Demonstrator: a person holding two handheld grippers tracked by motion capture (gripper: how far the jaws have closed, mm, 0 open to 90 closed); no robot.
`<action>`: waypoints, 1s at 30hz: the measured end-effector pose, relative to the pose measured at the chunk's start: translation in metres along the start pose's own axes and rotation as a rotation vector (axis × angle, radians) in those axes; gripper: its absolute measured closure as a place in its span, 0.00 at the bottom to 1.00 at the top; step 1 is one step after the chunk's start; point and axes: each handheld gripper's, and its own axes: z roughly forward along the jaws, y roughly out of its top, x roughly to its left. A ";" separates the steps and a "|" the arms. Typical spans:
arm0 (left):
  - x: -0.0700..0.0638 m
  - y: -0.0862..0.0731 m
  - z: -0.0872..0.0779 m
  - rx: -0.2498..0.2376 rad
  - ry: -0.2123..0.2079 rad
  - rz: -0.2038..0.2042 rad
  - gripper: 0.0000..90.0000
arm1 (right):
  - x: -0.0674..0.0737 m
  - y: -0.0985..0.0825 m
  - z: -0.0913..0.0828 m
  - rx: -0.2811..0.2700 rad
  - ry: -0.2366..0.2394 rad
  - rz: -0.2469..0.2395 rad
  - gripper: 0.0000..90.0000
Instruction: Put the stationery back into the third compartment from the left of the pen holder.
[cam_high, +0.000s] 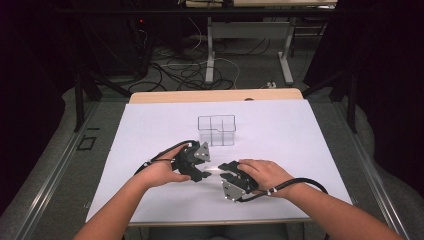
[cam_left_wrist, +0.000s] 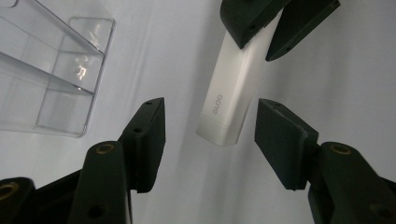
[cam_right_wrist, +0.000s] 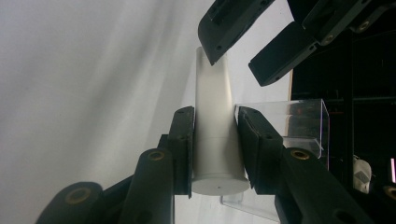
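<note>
A: What is hidden or hard to make out?

B: In the high view the white tube (cam_high: 214, 170) is seen only as a pale sliver between the two grippers; most of it is covered by hands and black housings. The printed word on its flat end (cam_left_wrist: 219, 103) cannot be read with certainty in the left gripper view.

A: How is the tube held?

B: It is clamped by the right gripper (cam_right_wrist: 215, 148), whose pads are pressed on either side of the round capped end (cam_right_wrist: 219, 184). The left gripper (cam_left_wrist: 210, 128) is spread wider than the tube; its flat end lies between the pads and is touched by neither.

A: Materials and shapes?

B: Smooth matte white plastic, round at the cap and flattened toward the far end. The clear box (cam_high: 216, 130) is divided by transparent walls into compartments. The table cover (cam_high: 300, 130) is plain, pale and unmarked.

A: What room is left for moving?

B: The box stands just beyond the grippers, apart from both. Bare cover is left on both sides and toward the near edge.
</note>
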 end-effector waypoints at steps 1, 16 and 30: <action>0.000 0.001 0.000 0.006 -0.002 0.002 0.48 | 0.000 0.000 0.000 0.001 -0.002 0.001 0.74; -0.003 0.010 0.011 0.016 -0.028 0.016 0.50 | 0.001 0.002 0.000 -0.001 0.009 -0.009 0.74; -0.006 0.019 0.021 0.066 -0.047 0.069 0.56 | 0.002 0.005 0.001 0.004 0.016 -0.015 0.74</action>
